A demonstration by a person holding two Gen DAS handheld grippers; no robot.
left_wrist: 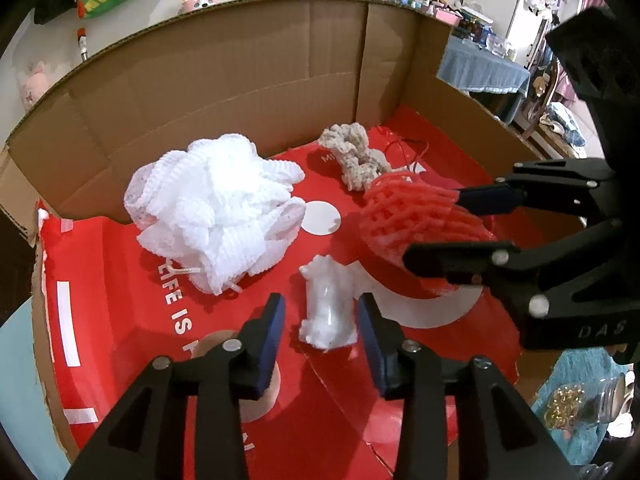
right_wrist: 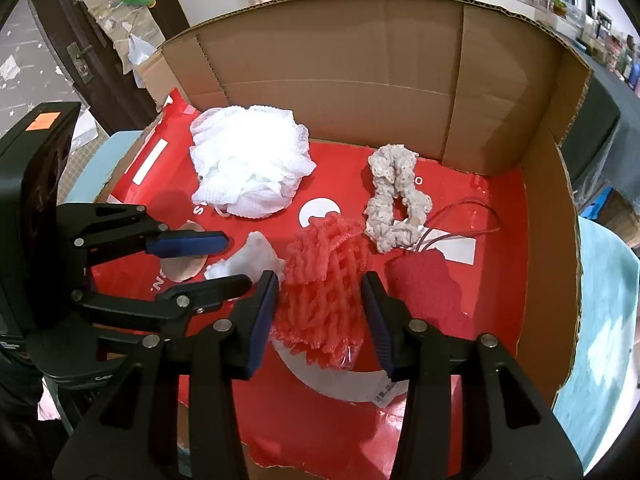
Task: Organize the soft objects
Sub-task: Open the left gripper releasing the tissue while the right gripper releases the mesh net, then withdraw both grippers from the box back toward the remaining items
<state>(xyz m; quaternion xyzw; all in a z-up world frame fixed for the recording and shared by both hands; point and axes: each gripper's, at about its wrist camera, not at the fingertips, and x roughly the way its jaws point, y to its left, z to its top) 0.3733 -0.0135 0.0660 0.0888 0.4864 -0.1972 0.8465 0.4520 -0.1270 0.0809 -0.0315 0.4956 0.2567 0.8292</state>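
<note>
White mesh bath pouf (left_wrist: 212, 216); beside it, coral-red foam net sleeve (right_wrist: 324, 276); grey-beige speckled crocheted scrunchie (right_wrist: 394, 196); dark red knit cloth (right_wrist: 428, 292); red sheet (left_wrist: 132, 320), white lettering; brown cardboard box (right_wrist: 340, 76).

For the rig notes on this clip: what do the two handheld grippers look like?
Both the left gripper and the right gripper are matte black plastic with cut-out linkage arms, silver pivot rivets and dark blue ribbed finger pads. No sleeves or cables show.

The cardboard wall (right_wrist: 340, 80) closes the back and the right side of the red floor (right_wrist: 500, 280). The front stays open for entry. The white mesh bundle (right_wrist: 248, 168), the grey knitted scrunchie (right_wrist: 396, 196) and the red foam net (right_wrist: 324, 280) block the middle; between them bare strips remain.
</note>
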